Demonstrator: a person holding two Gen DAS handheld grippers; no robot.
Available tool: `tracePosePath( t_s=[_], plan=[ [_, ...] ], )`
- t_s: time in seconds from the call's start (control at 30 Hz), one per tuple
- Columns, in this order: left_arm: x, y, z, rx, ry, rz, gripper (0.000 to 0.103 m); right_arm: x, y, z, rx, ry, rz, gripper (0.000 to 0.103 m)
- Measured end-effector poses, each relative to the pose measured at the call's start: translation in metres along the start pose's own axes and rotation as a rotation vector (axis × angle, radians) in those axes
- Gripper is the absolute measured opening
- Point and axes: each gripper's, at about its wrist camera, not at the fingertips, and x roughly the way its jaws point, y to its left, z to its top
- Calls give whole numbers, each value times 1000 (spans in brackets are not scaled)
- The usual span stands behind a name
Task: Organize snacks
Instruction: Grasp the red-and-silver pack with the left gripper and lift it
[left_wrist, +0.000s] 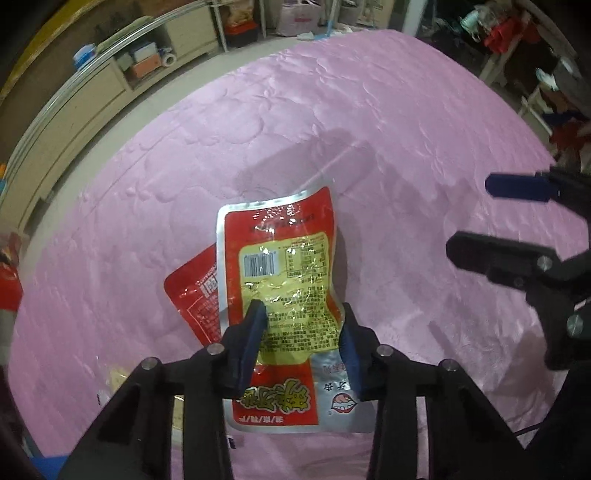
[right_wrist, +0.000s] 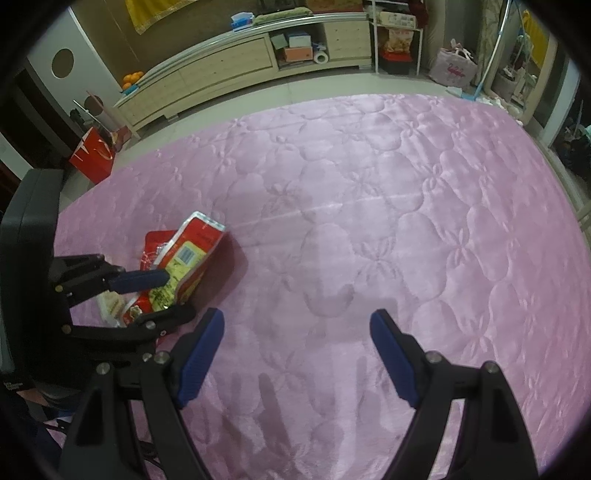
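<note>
On the pink bed cover (left_wrist: 406, 147), the left tongs (left_wrist: 301, 332) are squeezing the red and yellow snack packet (left_wrist: 284, 266). Hold it tight and lift straight up, so the second red packet (left_wrist: 195, 295) half under it stays. The right tongs (right_wrist: 297, 350) wait wide and empty, well apart.

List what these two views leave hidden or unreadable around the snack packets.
- Second red packet: left wrist view, mostly under the top packet; its label is too small to read.
- Pale item: right wrist view, behind the left claw; unidentifiable.
- Top packet's lower edge: left wrist view, behind the claw's arms.
</note>
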Motion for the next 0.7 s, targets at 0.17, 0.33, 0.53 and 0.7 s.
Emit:
tracePosePath(
  t_s=[0.17,0.33,0.53,0.7],
  plan=[
    [-28,1,-16,-48,-79,-6,16,-4,6,0,-10,-19,24,85],
    [-47,5,-24,-84,-121,26,3,1,18,3,-28,-22,51,85],
    [-78,30,-41,-174,-179,44,2,18,42,4,-62,14,106,85],
    [-88,54,-52,-261,-198,80,2,36,65,6,-85,65,140,85]
  ],
)
